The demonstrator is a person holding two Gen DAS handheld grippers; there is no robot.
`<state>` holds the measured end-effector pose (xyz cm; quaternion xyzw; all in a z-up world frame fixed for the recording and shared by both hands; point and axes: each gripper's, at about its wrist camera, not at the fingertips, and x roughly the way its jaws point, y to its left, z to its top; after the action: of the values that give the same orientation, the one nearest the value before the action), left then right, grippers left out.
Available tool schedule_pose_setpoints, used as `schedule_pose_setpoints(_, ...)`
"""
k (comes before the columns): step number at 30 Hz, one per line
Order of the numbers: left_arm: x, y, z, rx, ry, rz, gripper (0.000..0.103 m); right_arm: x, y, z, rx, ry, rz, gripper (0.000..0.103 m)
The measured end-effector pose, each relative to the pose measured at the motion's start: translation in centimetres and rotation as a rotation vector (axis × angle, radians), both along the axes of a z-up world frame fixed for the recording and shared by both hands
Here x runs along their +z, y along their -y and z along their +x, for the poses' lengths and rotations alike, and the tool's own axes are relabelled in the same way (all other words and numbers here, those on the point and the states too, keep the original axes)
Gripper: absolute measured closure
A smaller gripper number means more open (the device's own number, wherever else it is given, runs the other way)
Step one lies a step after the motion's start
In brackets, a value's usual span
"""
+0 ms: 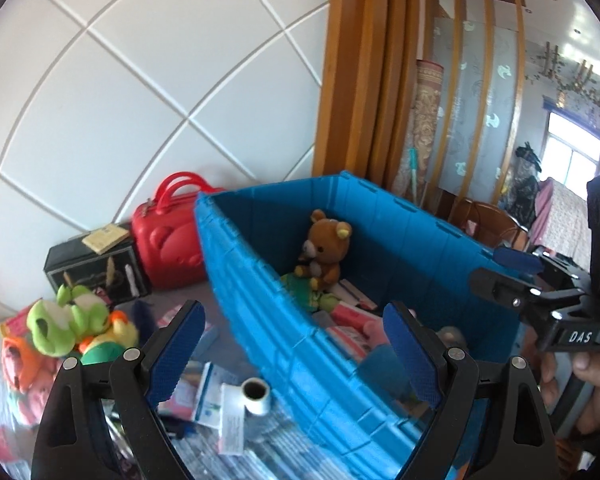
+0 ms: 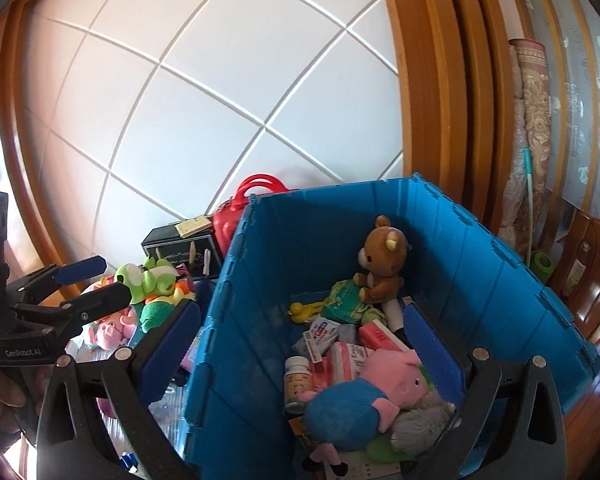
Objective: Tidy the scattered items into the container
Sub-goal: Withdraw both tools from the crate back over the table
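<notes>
Both grippers, left (image 1: pixel 296 354) and right (image 2: pixel 302 354), hang wide and empty over the blue bin (image 2: pixel 480 280), so the step looks between picks; next, reach left for the green plush (image 1: pixel 66 322) lying outside it.

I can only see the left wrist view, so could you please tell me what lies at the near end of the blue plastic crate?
Observer: A pink pig plush in a blue outfit lies there, on top of boxes inside the blue plastic crate.
Operator: Thank you. Is anything beside it?
Observer: Yes, a white pill bottle with a yellow label stands upright just left of the pig.
Operator: Anything small farther back?
Observer: A small yellow duck toy lies beside the green plush under the brown teddy bear.
</notes>
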<state>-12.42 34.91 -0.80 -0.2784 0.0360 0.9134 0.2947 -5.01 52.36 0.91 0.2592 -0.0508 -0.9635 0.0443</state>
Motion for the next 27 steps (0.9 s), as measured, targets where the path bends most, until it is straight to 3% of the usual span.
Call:
schedule_pose_setpoints(14, -5.5, 18.5, 0.4, 0.313, 0.116, -0.046, 0.012, -2.3, 14.1, -2.6, 0.235, 0.056, 0.020, 0.000)
schedule_pose_setpoints(27, -9.5, 30.4, 1.1, 0.397, 0.206, -0.091, 0.012, -8.0, 25.0, -2.9, 0.311, 0.179, 0.047, 0.000)
